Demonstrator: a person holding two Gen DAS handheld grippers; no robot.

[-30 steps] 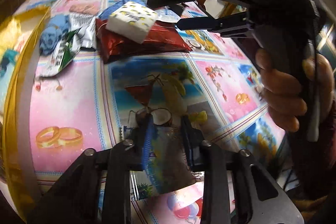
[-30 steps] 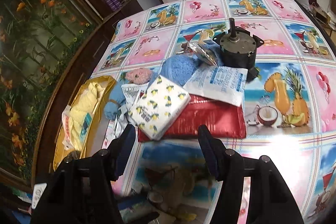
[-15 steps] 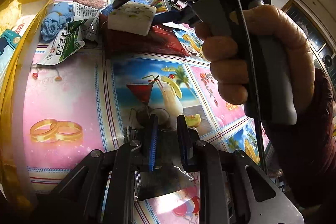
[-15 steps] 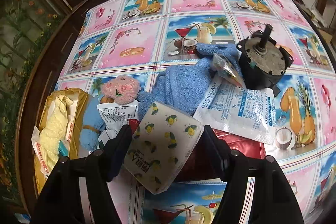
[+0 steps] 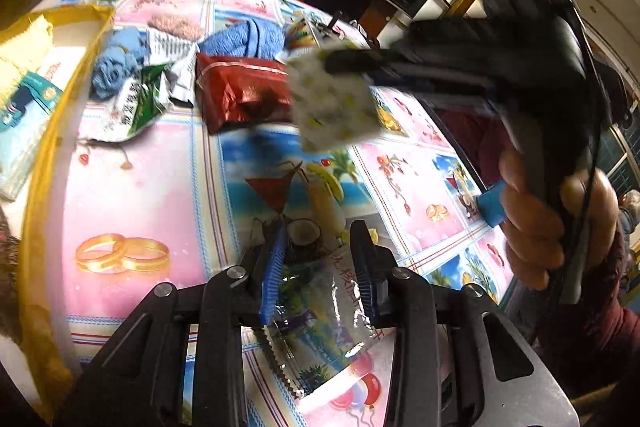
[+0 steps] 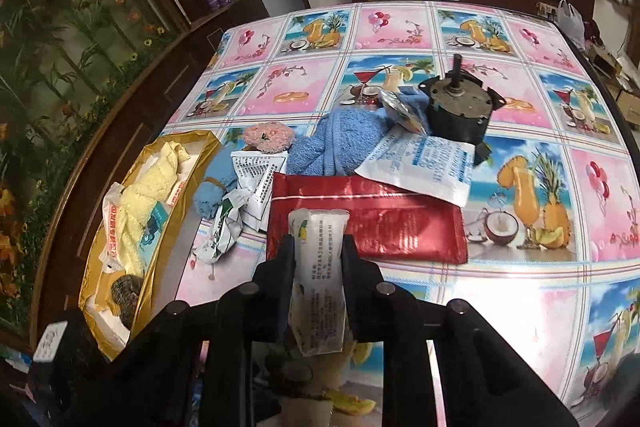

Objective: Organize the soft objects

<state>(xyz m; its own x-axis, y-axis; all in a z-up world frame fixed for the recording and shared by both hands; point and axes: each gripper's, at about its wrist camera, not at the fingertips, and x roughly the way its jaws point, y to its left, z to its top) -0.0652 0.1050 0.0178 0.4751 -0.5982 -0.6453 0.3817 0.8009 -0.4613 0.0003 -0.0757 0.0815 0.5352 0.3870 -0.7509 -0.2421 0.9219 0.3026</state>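
Note:
My right gripper is shut on a white tissue pack with lemon print and holds it above the table; the pack shows blurred in the left wrist view. A red foil pouch lies below it, with a blue towel, a white desiccant sachet, a pink knitted flower and blue knitted flowers behind. A gold box at the left holds a yellow cloth. My left gripper is open around a clear plastic wrapper on the table.
A black motor stands at the back of the pile. Green-and-white crumpled packets lie between box and pouch. The table edge runs along the right. The patterned tablecloth covers the table.
My right gripper closed on the tissue pack and lifted it off the red pouch, toward me. My left gripper's jaws widened a little around the clear wrapper.

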